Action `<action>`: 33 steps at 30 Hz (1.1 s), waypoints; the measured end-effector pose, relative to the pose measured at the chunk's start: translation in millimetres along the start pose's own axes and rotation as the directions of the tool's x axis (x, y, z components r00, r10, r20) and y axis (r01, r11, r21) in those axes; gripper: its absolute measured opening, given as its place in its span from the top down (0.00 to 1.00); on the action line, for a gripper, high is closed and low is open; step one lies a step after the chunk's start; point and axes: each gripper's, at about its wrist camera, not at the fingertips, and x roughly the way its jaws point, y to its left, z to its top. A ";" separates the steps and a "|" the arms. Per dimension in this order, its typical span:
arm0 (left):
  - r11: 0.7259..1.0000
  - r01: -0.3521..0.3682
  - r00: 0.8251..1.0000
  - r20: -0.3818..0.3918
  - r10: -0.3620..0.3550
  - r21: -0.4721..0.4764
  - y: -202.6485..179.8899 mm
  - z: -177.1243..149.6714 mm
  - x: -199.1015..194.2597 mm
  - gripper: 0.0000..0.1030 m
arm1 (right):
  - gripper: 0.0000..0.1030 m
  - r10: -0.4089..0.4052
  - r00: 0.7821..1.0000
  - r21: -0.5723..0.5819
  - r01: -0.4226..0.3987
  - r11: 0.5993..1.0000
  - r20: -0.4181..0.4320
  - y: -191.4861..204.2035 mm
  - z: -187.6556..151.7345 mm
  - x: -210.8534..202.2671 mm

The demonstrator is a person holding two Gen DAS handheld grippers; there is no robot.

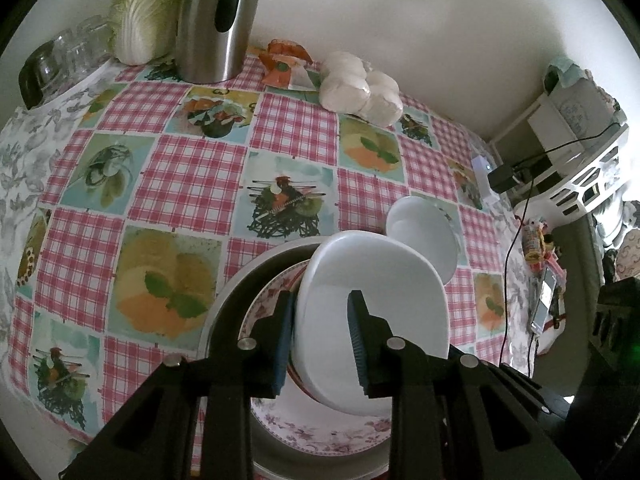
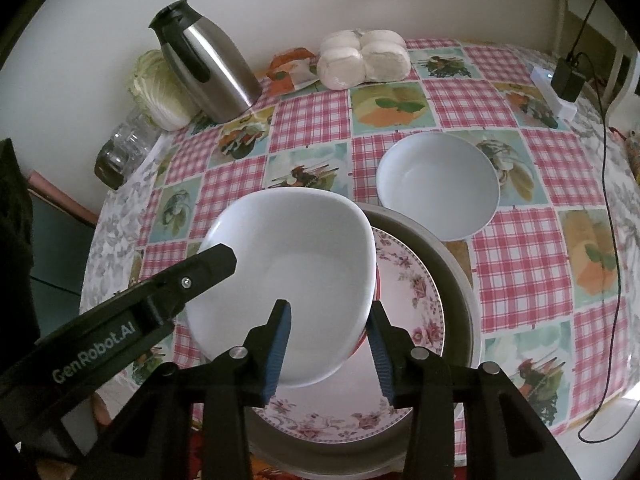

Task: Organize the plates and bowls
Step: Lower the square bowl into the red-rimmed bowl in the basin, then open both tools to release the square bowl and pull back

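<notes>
Left wrist view: the left gripper [image 1: 322, 334] is clamped on the rim of the white bowl [image 1: 372, 320], tilted over the floral plate [image 1: 320, 436]. The right gripper [image 2: 330, 344] straddles its right rim, jaws apart. The second bowl [image 2: 438, 184] sits upper right, nearer the right one.

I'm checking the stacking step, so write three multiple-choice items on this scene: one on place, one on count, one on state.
1. Where does the floral plate lie?
A. In the grey dish
B. On the kettle
C. Under the cabbage

2. How many plain white bowls show?
A. One
B. Two
C. Four

3. How do the jaws of the left gripper stand?
A. Shut on nothing
B. Astride the rim of the squarish white bowl
C. Out of view

Key: 1 A, grey rim rings it; 2 B, squarish bowl plus the round bowl; 3 B, one finger each side of the rim.
</notes>
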 end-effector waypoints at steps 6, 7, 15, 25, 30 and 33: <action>1.000 0.000 1.000 0.026 0.000 -0.007 3.0 1.4 -7.9 0.72 | 0.57 0.014 1.000 0.010 -0.014 1.000 0.017 -3.8 0.2 -5.0; 1.000 0.001 1.000 0.028 -0.001 -0.012 4.3 1.7 -8.6 0.72 | 0.56 0.015 1.000 0.014 -0.016 1.000 0.020 -5.1 0.2 -6.0; 0.998 -0.053 0.997 0.053 0.055 -0.041 13.4 4.3 -13.2 0.44 | 0.37 0.028 0.998 0.091 -0.032 0.995 0.049 -24.4 4.5 -12.9; 0.986 -0.159 0.983 0.081 0.162 -0.042 22.3 7.3 -14.6 0.22 | 0.18 0.036 0.997 0.153 -0.046 0.987 0.065 -39.9 7.1 -12.9; 0.975 -0.219 0.969 0.107 0.222 -0.036 24.4 8.0 -16.5 0.20 | 0.02 0.040 0.995 0.158 -0.055 0.986 0.097 -42.8 8.8 -17.4; 0.972 -0.233 0.965 0.111 0.236 -0.033 24.9 8.6 -16.1 0.19 | 0.00 0.034 0.992 0.151 -0.052 0.987 0.118 -42.8 10.3 -20.4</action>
